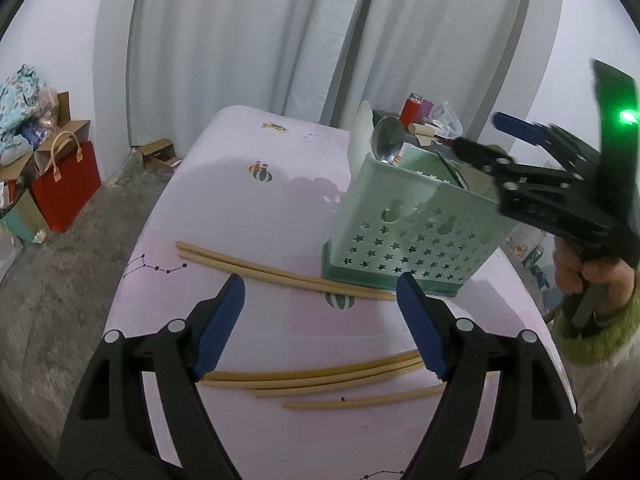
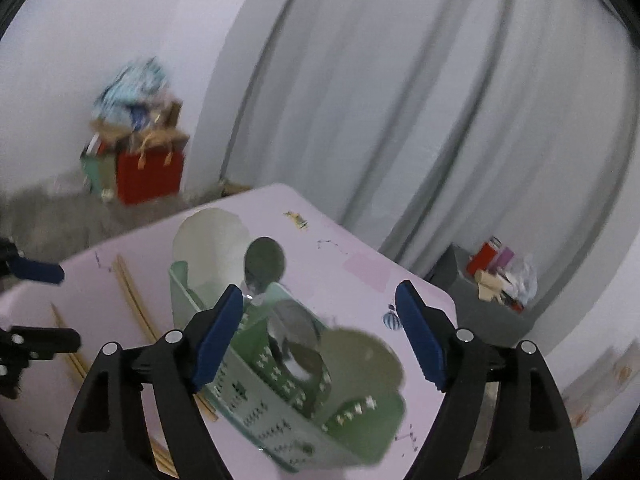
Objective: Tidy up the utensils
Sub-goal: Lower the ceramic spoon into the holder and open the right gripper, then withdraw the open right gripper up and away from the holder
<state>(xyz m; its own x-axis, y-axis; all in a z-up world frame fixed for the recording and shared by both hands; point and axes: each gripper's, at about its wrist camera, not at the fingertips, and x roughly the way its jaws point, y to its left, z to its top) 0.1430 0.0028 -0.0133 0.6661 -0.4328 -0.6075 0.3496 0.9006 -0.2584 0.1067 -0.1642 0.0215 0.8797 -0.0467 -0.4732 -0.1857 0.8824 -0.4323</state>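
Note:
A mint-green perforated utensil holder (image 1: 408,232) stands on the pink tablecloth (image 1: 248,208). A metal spoon (image 1: 386,140) and a white spoon (image 1: 360,136) stick up out of it. Two wooden chopsticks (image 1: 280,272) lie just before the holder, and several more chopsticks (image 1: 320,376) lie nearer me. My left gripper (image 1: 322,300) hangs open over the cloth between these two groups, holding nothing. My right gripper (image 2: 320,320) is open above the holder (image 2: 280,380), empty; it shows as the right gripper (image 1: 476,132) over the holder's far right corner. Blurred spoon bowls (image 2: 352,356) fill the holder.
The table's left edge drops to a concrete floor. A red bag (image 1: 66,192) and boxes sit by the wall. A low grey stand with a red cup (image 1: 412,110) is behind the table. White curtains hang at the back. A hand (image 1: 588,276) in a green sleeve holds the right gripper.

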